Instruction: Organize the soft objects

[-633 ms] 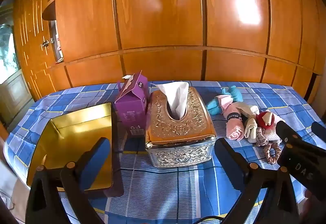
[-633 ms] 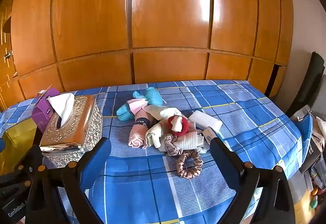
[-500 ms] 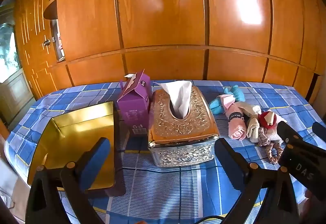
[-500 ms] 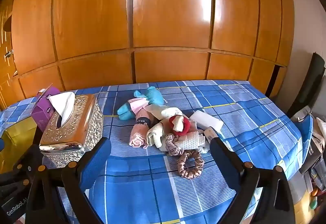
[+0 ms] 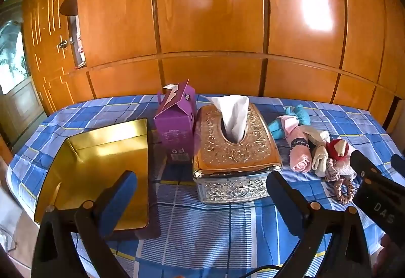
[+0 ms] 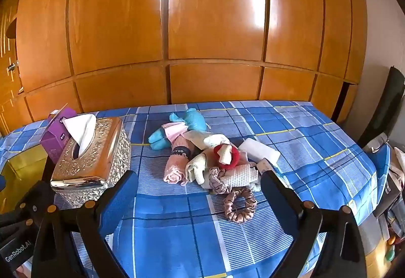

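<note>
A pile of soft things lies on the blue checked cloth: a pink rolled towel (image 6: 176, 164), a teal cloth (image 6: 193, 120), a cream cloth (image 6: 196, 169), a red scrunchie (image 6: 227, 155), a white woven roll (image 6: 240, 175) and a brown scrunchie (image 6: 239, 206). The pile also shows in the left wrist view (image 5: 316, 151). A gold tray (image 5: 101, 166) sits at the left. My right gripper (image 6: 198, 199) is open and empty, just in front of the pile. My left gripper (image 5: 202, 199) is open and empty, in front of the tissue box.
A gold embossed tissue box (image 5: 235, 151) stands mid-table with a purple carton (image 5: 177, 126) behind its left side. Wooden wardrobe panels (image 6: 215, 25) rise behind the table. A dark chair (image 6: 384, 106) and clutter stand off the right edge.
Both grippers have shifted very slightly; the tissue box and pile sit marginally to the right in the left wrist view. Nothing was taken hold of or let go.
</note>
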The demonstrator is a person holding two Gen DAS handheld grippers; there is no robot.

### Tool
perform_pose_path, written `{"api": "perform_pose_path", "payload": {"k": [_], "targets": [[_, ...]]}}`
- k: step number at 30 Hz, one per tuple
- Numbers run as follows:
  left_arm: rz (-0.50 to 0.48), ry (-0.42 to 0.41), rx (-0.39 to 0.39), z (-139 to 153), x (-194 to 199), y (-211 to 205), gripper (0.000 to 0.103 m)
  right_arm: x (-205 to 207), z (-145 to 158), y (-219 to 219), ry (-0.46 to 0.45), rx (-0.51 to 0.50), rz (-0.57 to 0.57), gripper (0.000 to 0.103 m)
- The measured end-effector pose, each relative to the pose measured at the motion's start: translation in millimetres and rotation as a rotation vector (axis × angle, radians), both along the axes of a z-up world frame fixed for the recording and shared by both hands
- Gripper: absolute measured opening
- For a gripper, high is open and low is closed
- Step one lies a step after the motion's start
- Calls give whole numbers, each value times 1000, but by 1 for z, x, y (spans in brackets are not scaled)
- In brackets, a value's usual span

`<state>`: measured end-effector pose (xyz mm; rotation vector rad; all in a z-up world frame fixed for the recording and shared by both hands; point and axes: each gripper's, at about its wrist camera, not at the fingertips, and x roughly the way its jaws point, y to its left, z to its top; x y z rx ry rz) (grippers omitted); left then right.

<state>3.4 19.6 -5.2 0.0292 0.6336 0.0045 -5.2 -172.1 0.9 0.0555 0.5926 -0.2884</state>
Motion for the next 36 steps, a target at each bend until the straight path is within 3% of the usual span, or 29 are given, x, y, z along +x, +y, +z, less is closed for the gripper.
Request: {"api": "perform_pose_path", "payload": {"k": [36], "targets": [[19, -23, -2, 6, -8, 8, 103, -5, 5, -2, -15, 9, 16, 99]]}}
